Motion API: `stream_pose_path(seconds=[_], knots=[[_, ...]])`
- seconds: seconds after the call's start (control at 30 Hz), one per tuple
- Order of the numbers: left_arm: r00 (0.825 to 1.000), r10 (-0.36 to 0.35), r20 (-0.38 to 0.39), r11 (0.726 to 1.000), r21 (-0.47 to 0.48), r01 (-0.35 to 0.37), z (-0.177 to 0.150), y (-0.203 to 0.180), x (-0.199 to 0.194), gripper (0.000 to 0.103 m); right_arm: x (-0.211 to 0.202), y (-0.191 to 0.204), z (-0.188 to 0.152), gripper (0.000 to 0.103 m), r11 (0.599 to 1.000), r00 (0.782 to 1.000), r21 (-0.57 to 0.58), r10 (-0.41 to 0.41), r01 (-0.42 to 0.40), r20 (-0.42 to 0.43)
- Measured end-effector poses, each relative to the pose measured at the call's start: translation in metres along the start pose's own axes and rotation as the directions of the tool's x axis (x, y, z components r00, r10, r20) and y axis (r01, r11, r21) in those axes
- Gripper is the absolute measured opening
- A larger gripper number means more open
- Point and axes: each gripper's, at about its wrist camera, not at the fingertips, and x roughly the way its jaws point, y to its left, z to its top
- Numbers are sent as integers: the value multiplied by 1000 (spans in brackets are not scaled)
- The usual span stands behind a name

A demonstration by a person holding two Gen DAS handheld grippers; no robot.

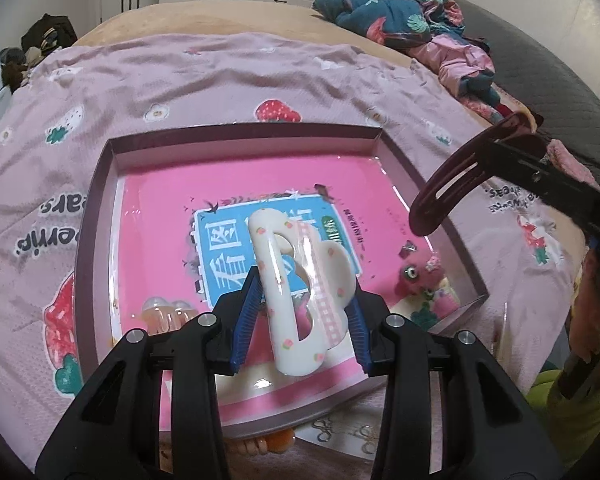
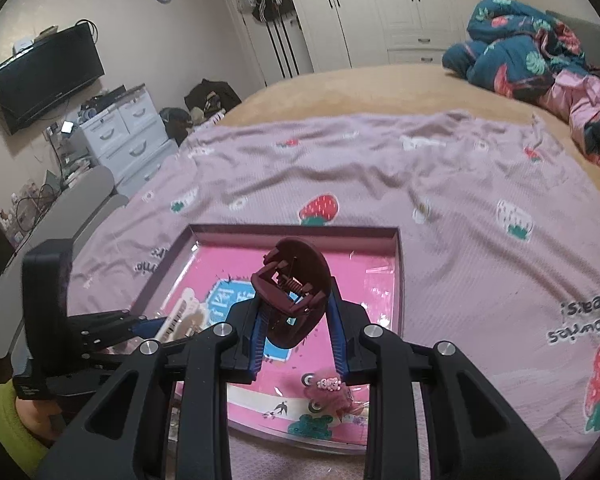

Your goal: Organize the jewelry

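Carrying a clip in each gripper toward the box, the person appears to be at the placing step: both clips hang above the tray and neither is set down yet. The bed is covered by a soft mauve blanket, crinkled and printed with strawberries, and on it lies the shallow square box, stiff card with dark plum walls and a glossy pink floor that throws back light. The left gripper has its ribbed blue pads pressed on the cream clip, a smooth, shiny, rounded claw dotted with small pink flowers, held over the middle of the box. The right gripper is clamped on the maroon clip, a matte oval claw whose spring and hinge face the right camera; it hovers over the box's right side. Already lying in the box are a fuzzy pink hair tie near the right wall and a translucent amber clip at the left. The next move likely calls for lowering each clip onto bare floor clear of those pieces, then letting the jaws part; hard plastic may slide on the slick liner.
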Motion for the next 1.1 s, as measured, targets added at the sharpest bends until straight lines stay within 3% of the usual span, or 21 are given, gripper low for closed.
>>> stream_pose_path(seconds=[0.53, 0.6, 0.93, 1.1], knots=[[1000, 17, 5, 1000, 0, -17, -5, 5, 9, 32, 48, -14, -27, 26, 998, 993, 61, 32, -25, -112], [1000, 9, 15, 1000, -11, -9, -7, 7, 5, 40, 50, -16, -31, 26, 997, 993, 72, 31, -22, -115], [998, 4, 58, 999, -38, -2, -7, 9, -14, 57, 52, -20, -39, 27, 996, 991, 88, -21, 32, -133], [996, 13, 85, 999, -50, -8, -10, 10, -29, 65, 43, -22, -43, 42, 994, 993, 98, -42, 53, -115]])
